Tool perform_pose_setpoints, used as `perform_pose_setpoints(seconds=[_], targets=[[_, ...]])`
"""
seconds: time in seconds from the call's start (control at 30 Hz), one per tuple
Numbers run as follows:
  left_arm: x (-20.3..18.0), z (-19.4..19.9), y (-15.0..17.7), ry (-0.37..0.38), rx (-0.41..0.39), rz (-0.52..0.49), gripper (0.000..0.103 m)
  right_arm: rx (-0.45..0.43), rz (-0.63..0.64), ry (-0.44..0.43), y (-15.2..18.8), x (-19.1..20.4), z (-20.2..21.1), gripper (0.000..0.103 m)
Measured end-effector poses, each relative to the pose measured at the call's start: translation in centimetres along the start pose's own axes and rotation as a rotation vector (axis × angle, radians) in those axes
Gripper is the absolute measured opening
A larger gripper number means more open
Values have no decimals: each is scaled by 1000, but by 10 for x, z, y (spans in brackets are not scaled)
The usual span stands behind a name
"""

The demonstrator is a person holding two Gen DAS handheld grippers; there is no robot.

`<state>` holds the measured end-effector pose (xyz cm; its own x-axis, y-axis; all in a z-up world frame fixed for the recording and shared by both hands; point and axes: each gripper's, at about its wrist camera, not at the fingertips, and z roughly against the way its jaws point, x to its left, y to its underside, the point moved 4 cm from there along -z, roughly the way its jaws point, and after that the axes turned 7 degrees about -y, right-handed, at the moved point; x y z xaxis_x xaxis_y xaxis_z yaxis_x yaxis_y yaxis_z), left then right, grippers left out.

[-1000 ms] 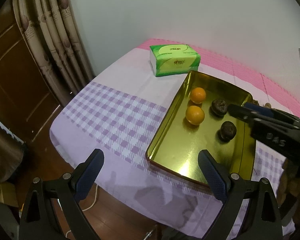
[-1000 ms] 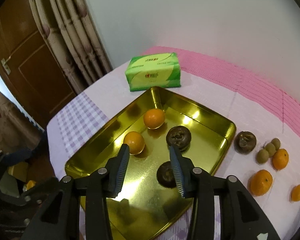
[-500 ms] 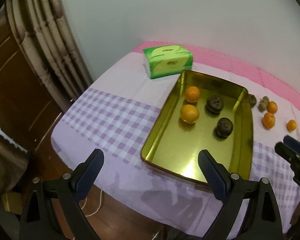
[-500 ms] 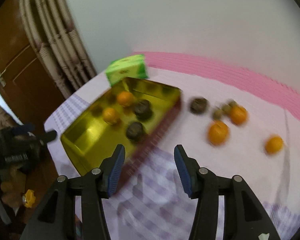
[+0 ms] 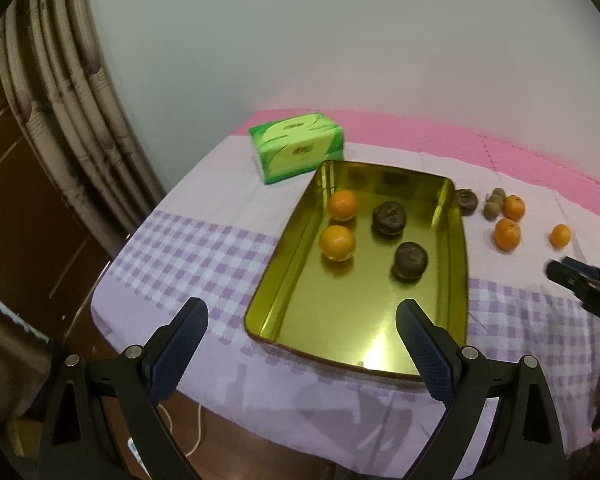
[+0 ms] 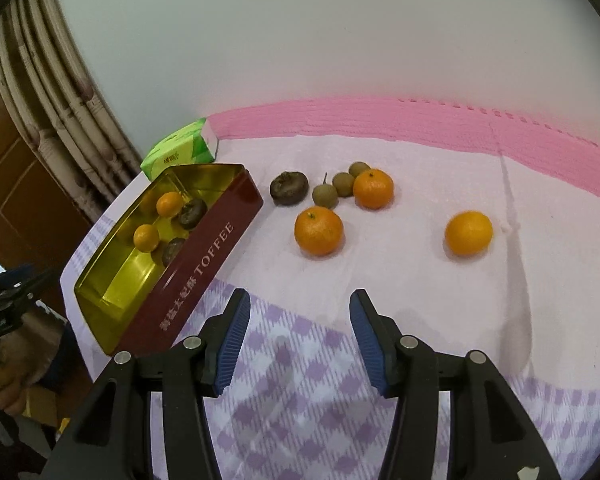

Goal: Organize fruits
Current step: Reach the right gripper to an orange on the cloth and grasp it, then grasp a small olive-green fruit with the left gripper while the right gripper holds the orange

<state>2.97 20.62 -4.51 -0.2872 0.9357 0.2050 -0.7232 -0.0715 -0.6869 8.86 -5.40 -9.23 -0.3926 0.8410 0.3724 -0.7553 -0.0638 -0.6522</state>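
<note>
The right gripper [image 6: 298, 340] has just been opening, and its blue-padded jaws stand apart over the purple-checked part of the tablecloth [image 6: 300, 400], with nothing between them. The left gripper [image 5: 300, 354] hangs past the near edge of the table, jaws wide and empty; in the right wrist view only its dark tip shows at the far left, cut off by the frame.

The rectangular gold-lined metal tin [image 6: 204, 252] (dark red outside, lettered TOFFEE) sits left of the loose fruit. Its near wall hides part of what lies inside from the right wrist view; the left wrist view shows two oranges [image 5: 337, 242] and two dark wrinkled brown fruits [image 5: 410, 260] in it.

On the pale cloth right of the tin lie a third dark brown fruit [image 6: 289, 187], three small greenish-brown round fruits [image 6: 342, 183], and three oranges: one touching that cluster [image 6: 373, 189], one nearer [image 6: 319, 230], one well apart to the right [image 6: 468, 233].

A green tissue pack [image 5: 298, 151] stands just beyond the tin's far left corner, half hidden behind it in the right wrist view. Bare cloth lies between the right gripper and the nearest orange.
</note>
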Motion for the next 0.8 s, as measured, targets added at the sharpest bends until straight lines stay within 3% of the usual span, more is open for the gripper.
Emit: perform_pose_setpoints(seconds=[0.37,0.53,0.57,0.67,0.8], targets=[[-18,8,0,35,-61,-69,95,30,1,27,-32,-17,-55,58],[-24,9,-1,81,-72,-82,95,59,22,15,-37,-20,-77,55],[-27,11,-2,94,-84,-96,95,71,38,22,-36,-19,-81,37],[-44,22,-12,153,-125,-182,95,92,85,24,-33,-17,-83,35],[-78,34,-43,324,-159,-325,95,76,103,11,-25,-22,-54,35]])
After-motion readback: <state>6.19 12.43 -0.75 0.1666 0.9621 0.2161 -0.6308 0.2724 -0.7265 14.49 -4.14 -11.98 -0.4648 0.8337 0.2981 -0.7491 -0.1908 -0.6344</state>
